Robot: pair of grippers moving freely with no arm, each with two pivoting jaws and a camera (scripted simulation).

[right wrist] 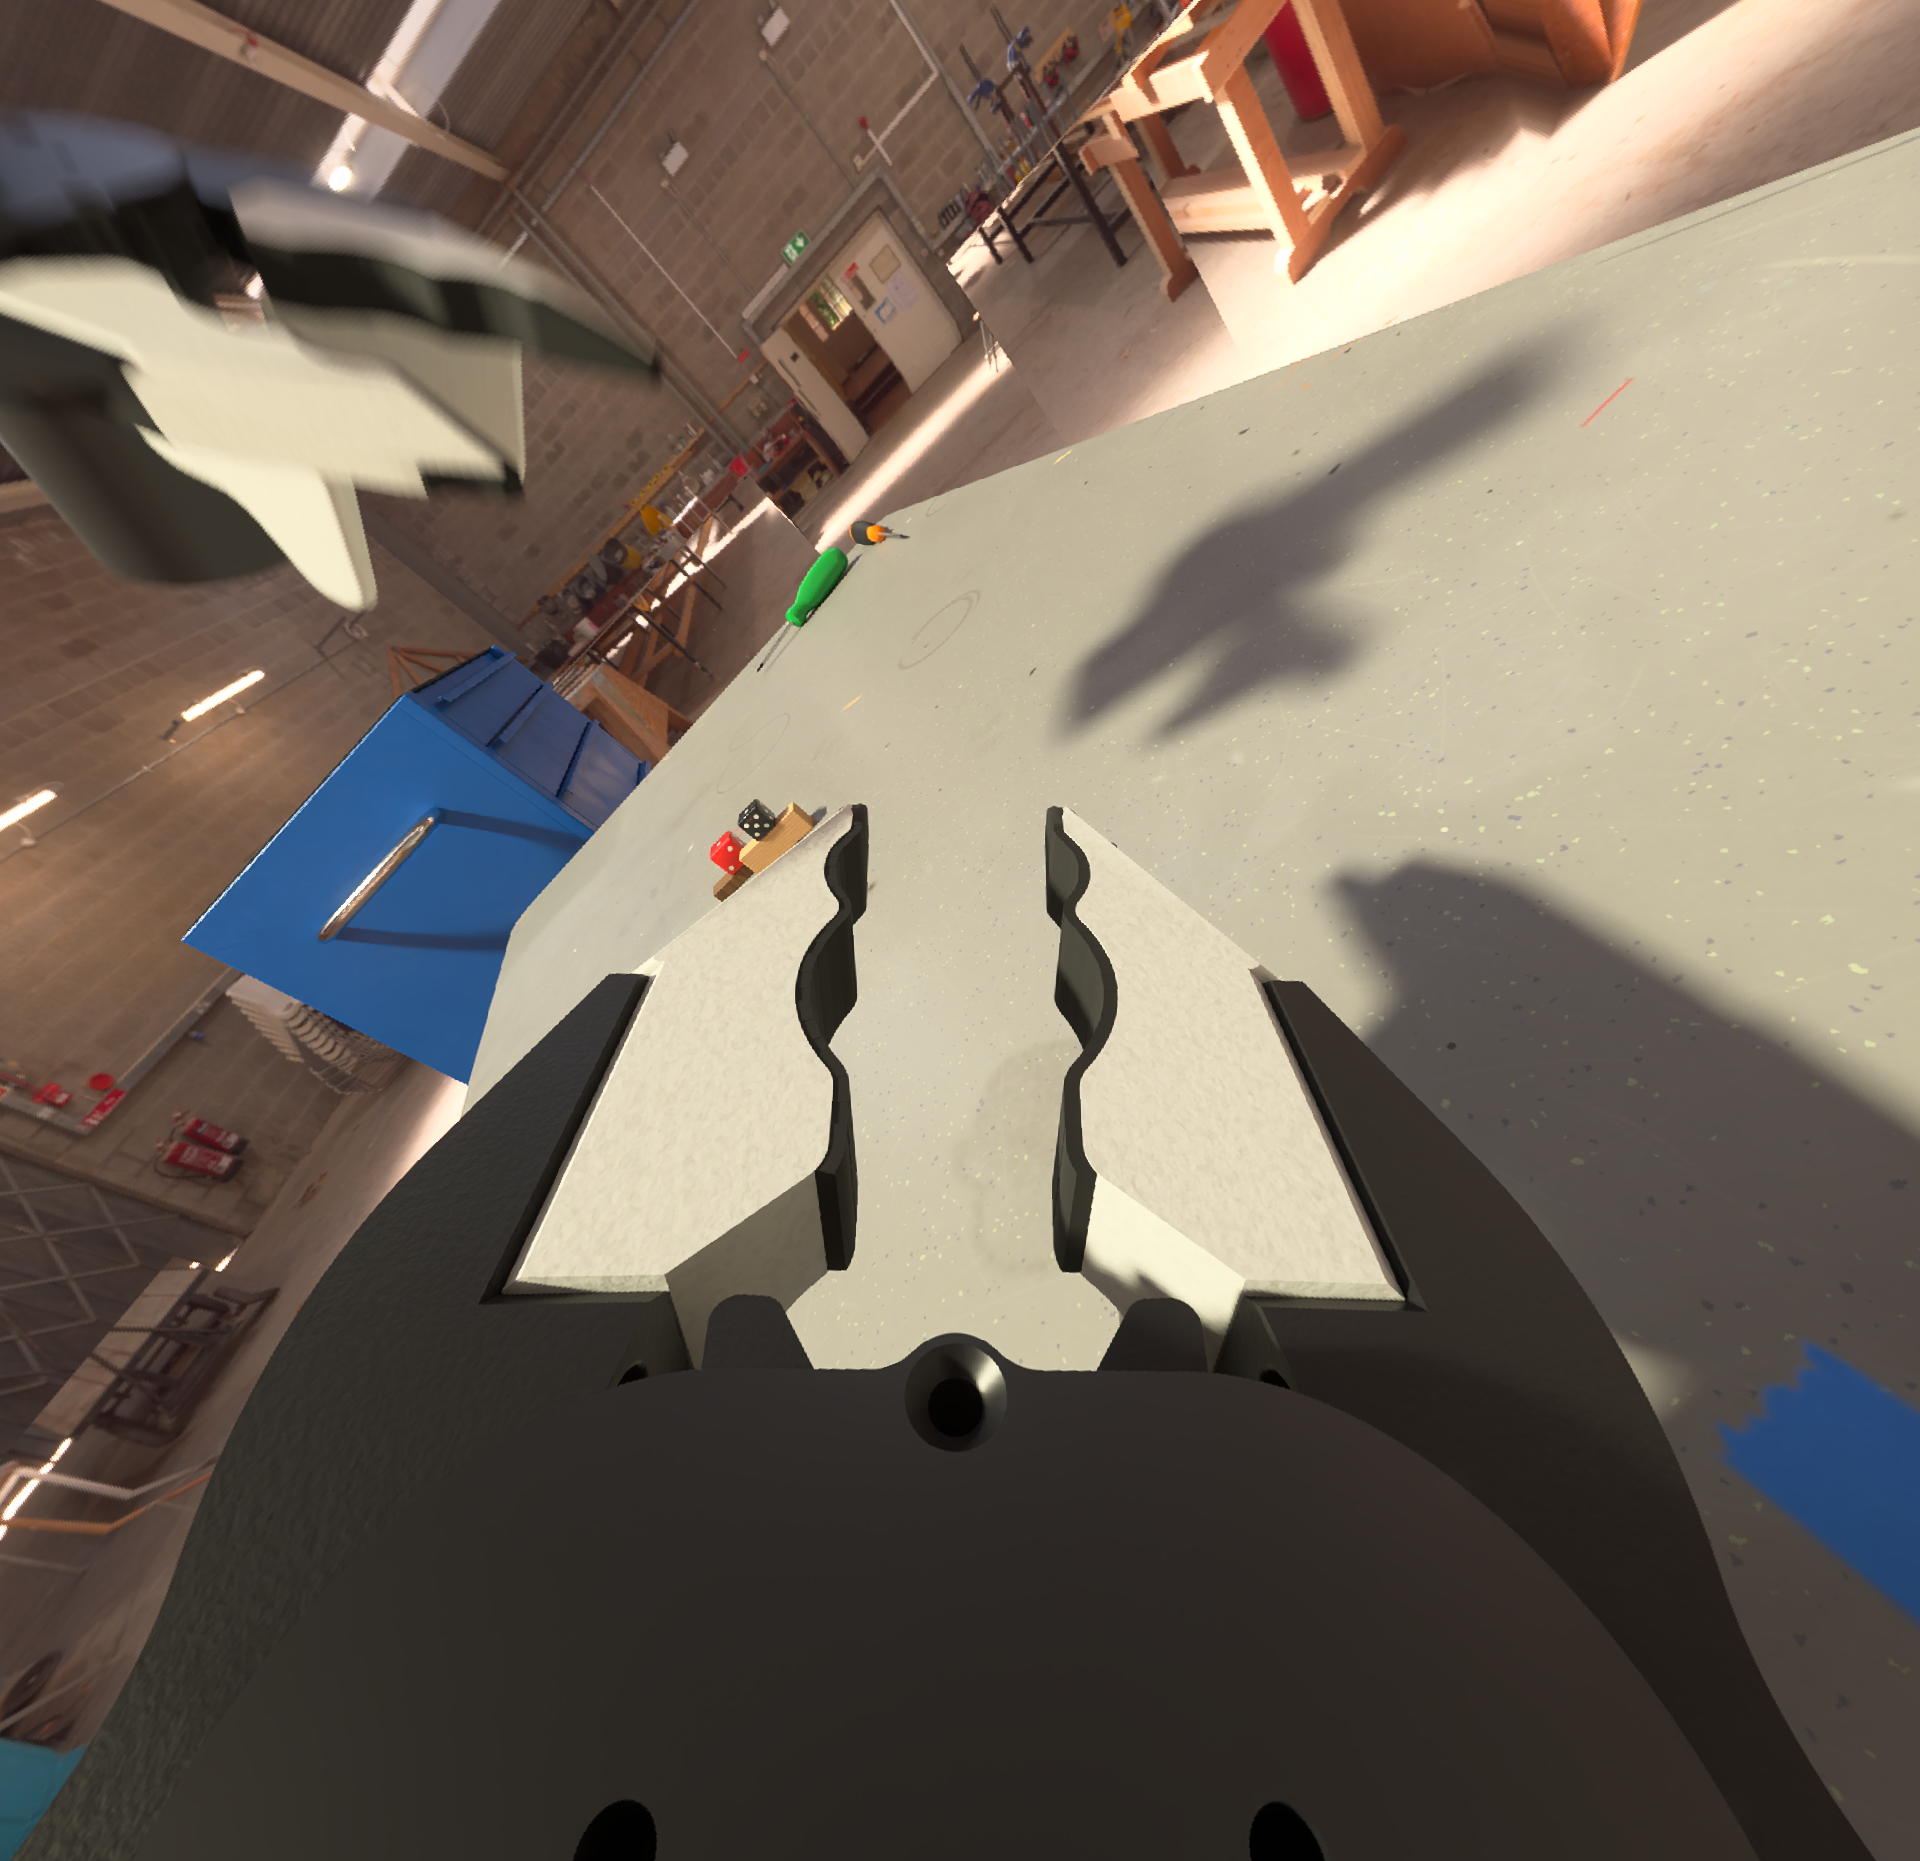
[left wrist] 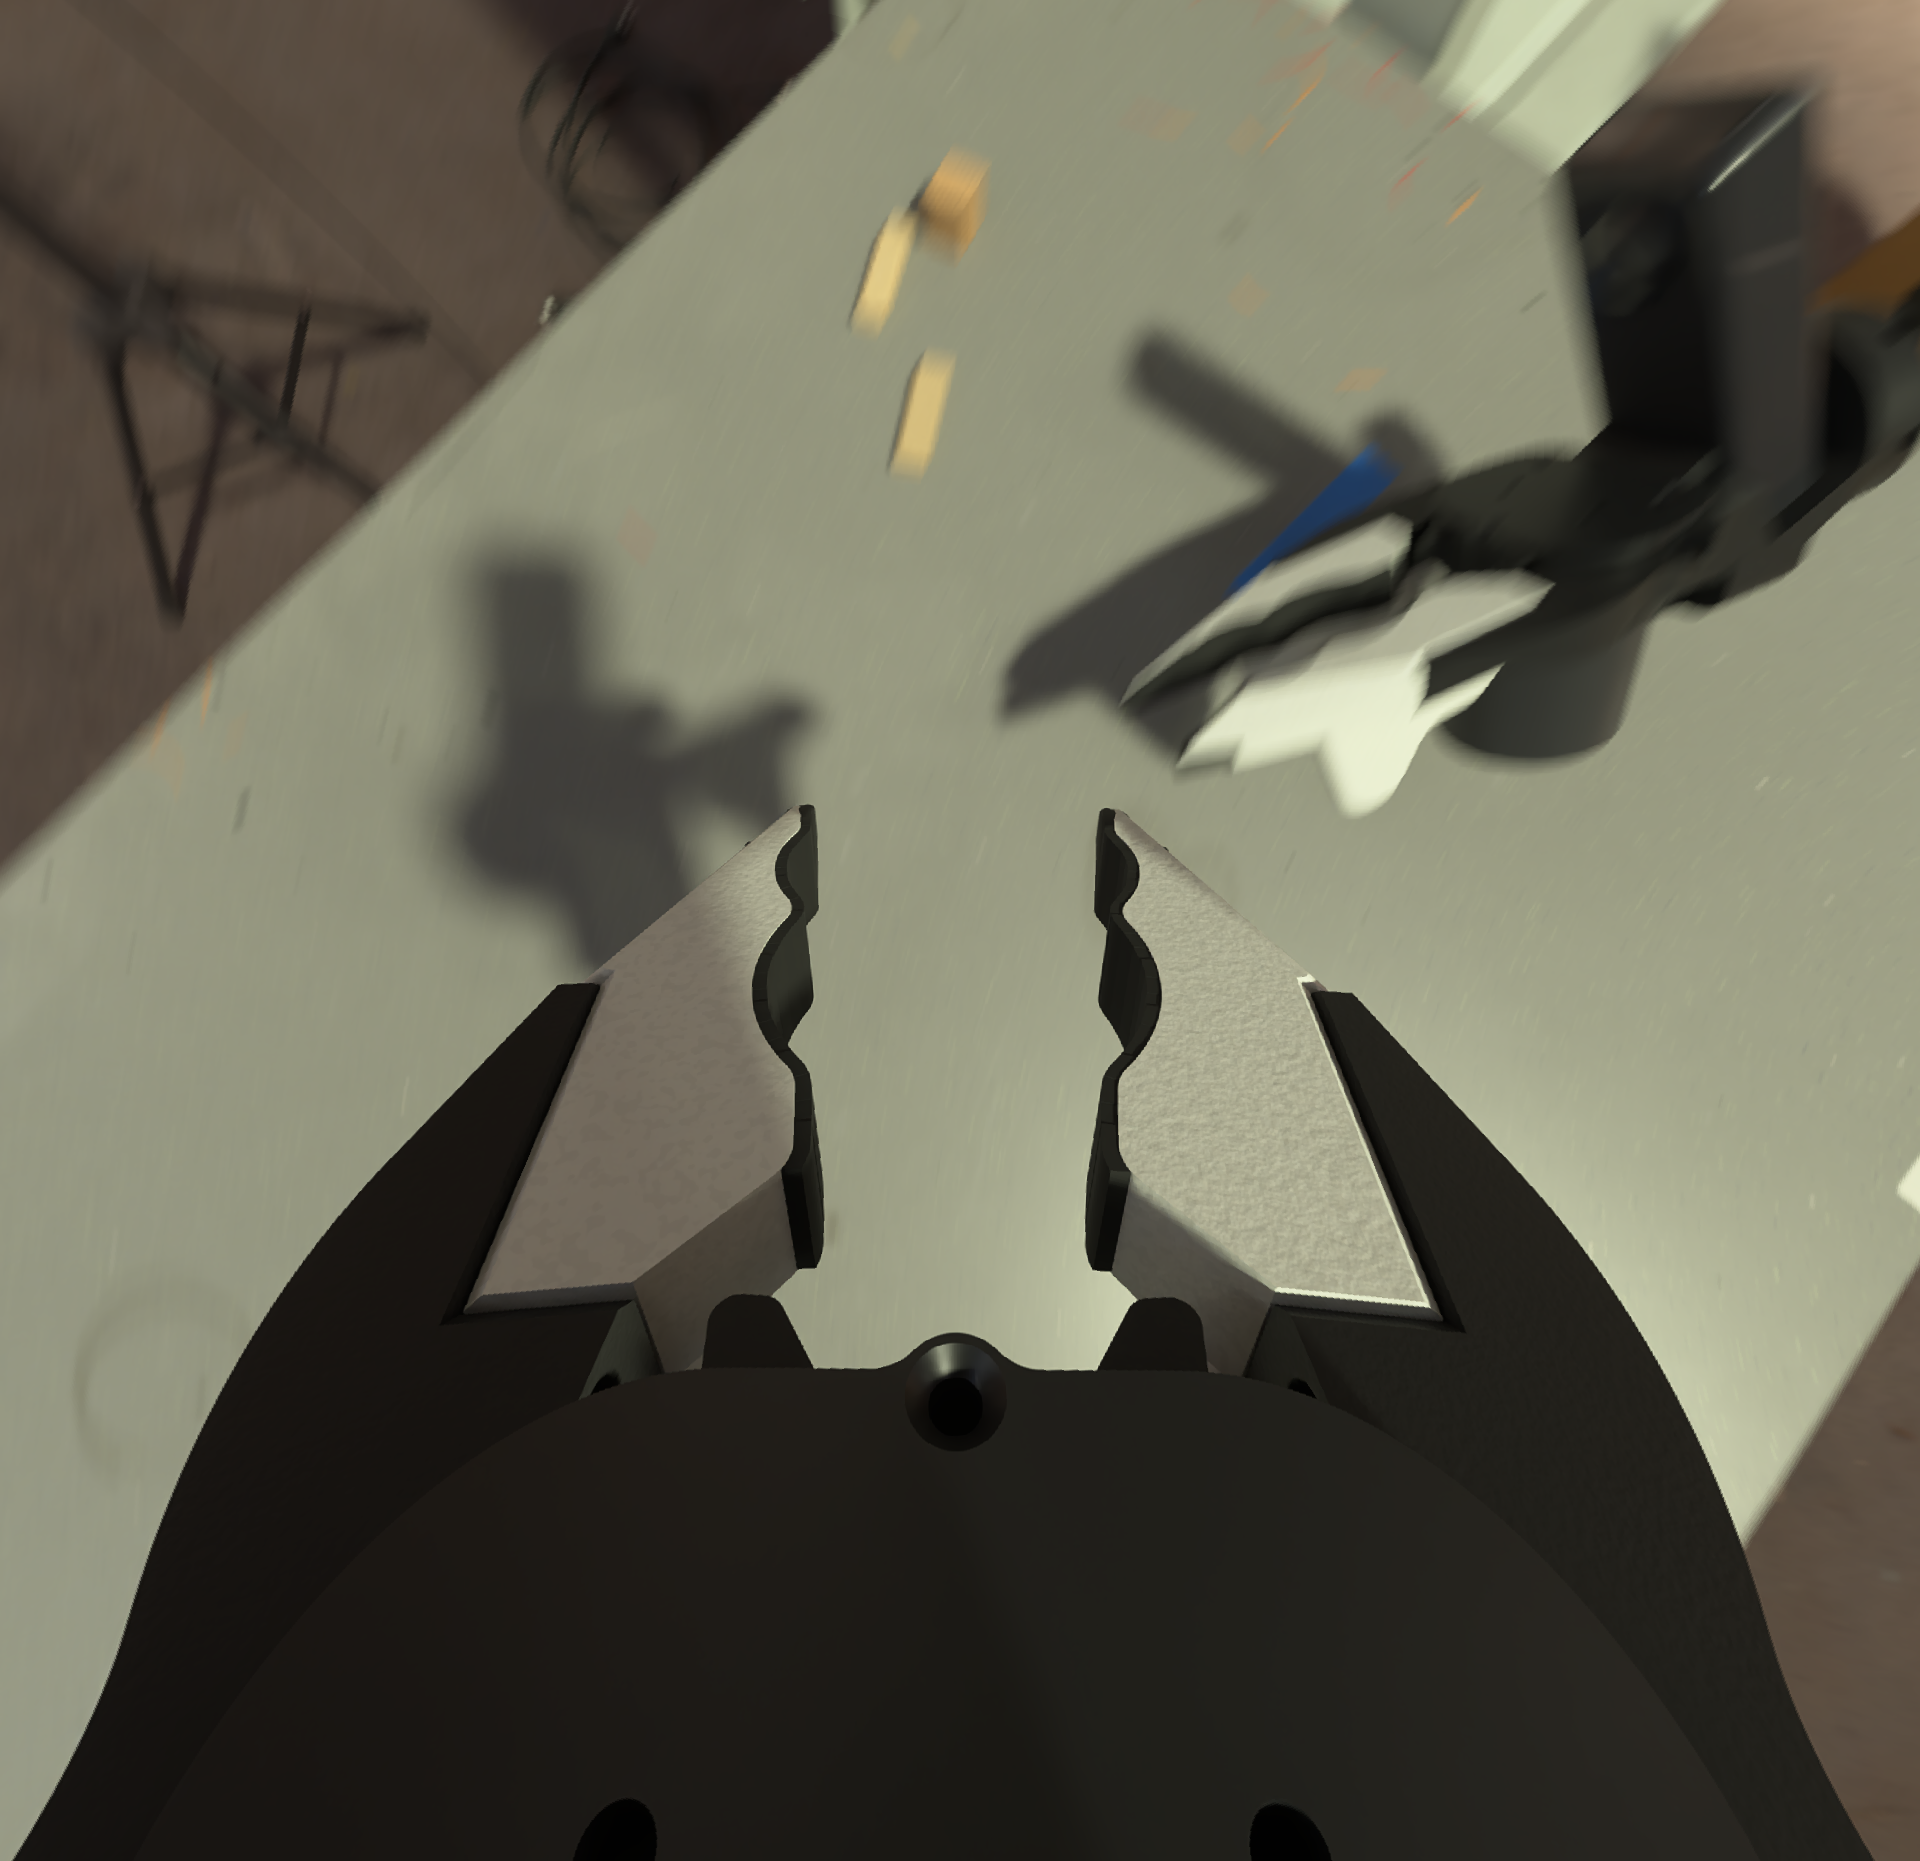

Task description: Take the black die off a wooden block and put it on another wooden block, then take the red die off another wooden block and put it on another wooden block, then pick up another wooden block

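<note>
In the right wrist view, a black die (right wrist: 756,820) sits on a light wooden block (right wrist: 787,837). A red die (right wrist: 726,853) sits beside it on a lower wooden block (right wrist: 732,884), near the table's left edge. My right gripper (right wrist: 956,824) is open and empty above the table, just right of them. My left gripper (left wrist: 956,824) is open and empty over bare table. Far ahead of it lie blurred wooden blocks (left wrist: 878,268) (left wrist: 925,409) (left wrist: 956,196); no dice can be made out there. Each gripper also shows blurred in the other's view (left wrist: 1299,658) (right wrist: 499,398).
A green-handled screwdriver (right wrist: 816,585) and an orange-handled tool (right wrist: 871,533) lie at the grey table's (right wrist: 1455,772) far edge. Blue tape (right wrist: 1839,1468) is stuck near the right gripper and also shows in the left wrist view (left wrist: 1320,507). A blue bin (right wrist: 416,855) stands beyond the table's edge.
</note>
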